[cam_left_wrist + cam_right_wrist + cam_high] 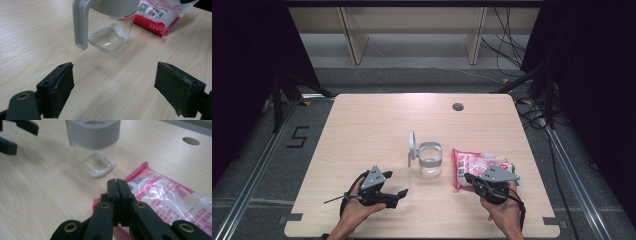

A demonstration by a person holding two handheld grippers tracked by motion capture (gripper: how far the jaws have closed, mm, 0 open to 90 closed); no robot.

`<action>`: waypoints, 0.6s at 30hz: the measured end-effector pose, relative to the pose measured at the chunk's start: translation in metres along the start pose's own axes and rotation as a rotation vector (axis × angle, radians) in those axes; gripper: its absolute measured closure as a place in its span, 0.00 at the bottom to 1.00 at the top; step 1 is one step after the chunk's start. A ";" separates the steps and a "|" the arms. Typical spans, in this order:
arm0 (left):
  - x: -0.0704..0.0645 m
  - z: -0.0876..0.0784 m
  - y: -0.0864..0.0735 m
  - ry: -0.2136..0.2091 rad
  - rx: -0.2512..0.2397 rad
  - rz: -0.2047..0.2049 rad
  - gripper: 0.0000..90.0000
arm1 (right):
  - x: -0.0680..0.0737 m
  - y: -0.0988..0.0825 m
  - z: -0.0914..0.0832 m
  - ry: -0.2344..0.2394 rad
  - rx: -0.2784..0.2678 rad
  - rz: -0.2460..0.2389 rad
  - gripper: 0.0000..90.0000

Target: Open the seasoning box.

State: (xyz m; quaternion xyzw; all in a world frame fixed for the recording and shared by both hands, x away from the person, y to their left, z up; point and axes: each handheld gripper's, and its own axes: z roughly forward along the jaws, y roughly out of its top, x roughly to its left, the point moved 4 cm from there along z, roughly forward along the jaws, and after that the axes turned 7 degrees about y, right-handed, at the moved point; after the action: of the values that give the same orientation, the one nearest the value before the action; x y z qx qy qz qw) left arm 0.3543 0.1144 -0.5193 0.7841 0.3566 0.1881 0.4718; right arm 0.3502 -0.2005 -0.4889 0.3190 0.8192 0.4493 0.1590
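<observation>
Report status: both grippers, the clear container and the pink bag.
Left gripper open, empty, short of clear container. Right gripper shut, over near corner of pink bag; contact unclear. Container upright, lid flipped open, beside bag. Nothing in the way.

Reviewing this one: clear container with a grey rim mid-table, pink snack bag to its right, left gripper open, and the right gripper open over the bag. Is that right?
Not quite. The right gripper is shut, not open: the right gripper view shows its jaws pressed together above the pink snack bag. The rest holds: the clear container stands mid-table with the bag to its right, and the left gripper is open.
</observation>
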 end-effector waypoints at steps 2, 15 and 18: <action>0.001 -0.001 0.000 0.000 -0.004 0.015 0.17 | -0.002 -0.004 0.004 -0.001 0.027 -0.005 1.00; 0.002 -0.003 -0.001 -0.004 -0.010 0.021 0.17 | 0.000 -0.023 0.019 0.041 0.130 0.022 1.00; 0.000 -0.003 -0.002 -0.002 -0.003 -0.007 0.17 | -0.003 -0.026 0.023 0.036 0.147 -0.005 1.00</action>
State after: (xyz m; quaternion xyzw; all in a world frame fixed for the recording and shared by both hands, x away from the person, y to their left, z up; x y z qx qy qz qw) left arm 0.3516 0.1166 -0.5199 0.7823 0.3585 0.1863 0.4741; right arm 0.3546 -0.1980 -0.5229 0.3198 0.8535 0.3930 0.1217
